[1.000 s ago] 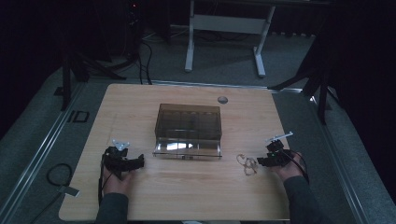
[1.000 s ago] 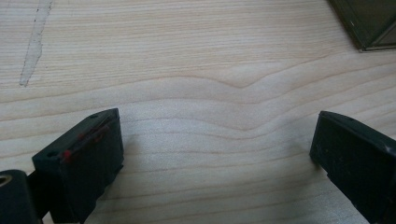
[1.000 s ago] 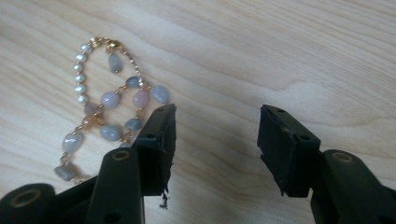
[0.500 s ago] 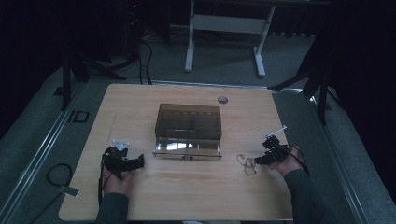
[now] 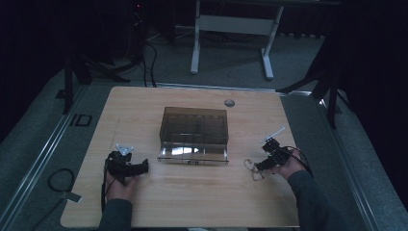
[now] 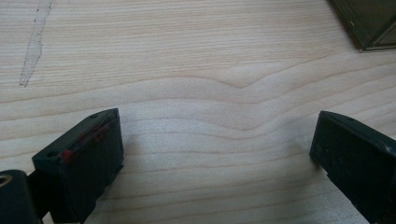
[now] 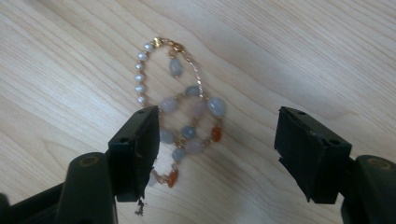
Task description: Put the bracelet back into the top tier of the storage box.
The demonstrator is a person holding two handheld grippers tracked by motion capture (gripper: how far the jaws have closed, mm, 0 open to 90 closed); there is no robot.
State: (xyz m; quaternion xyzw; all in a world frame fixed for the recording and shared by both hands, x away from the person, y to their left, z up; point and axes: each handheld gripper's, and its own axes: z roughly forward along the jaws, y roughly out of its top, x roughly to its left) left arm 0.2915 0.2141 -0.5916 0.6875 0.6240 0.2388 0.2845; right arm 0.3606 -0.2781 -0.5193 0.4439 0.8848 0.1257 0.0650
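Beaded bracelet (image 7: 180,109) of pearly, grey and orange stones, partly hidden behind right claw (image 7: 217,149), just opened wide; left claw (image 6: 217,158) wide, empty, over grainy wooden desk (image 6: 196,56).

Bracelet (image 7: 184,112): white pearls, grey-blue beads, orange accents, gold links; box (image 5: 194,126) probably smoky brown.

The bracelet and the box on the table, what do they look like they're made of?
Bracelet: pearly white, grey and orange beads, probably stone or glass, on gold-coloured links. Box: smoky see-through plastic, glossy, its inside dimly visible. Table: pale wood grain, matte.
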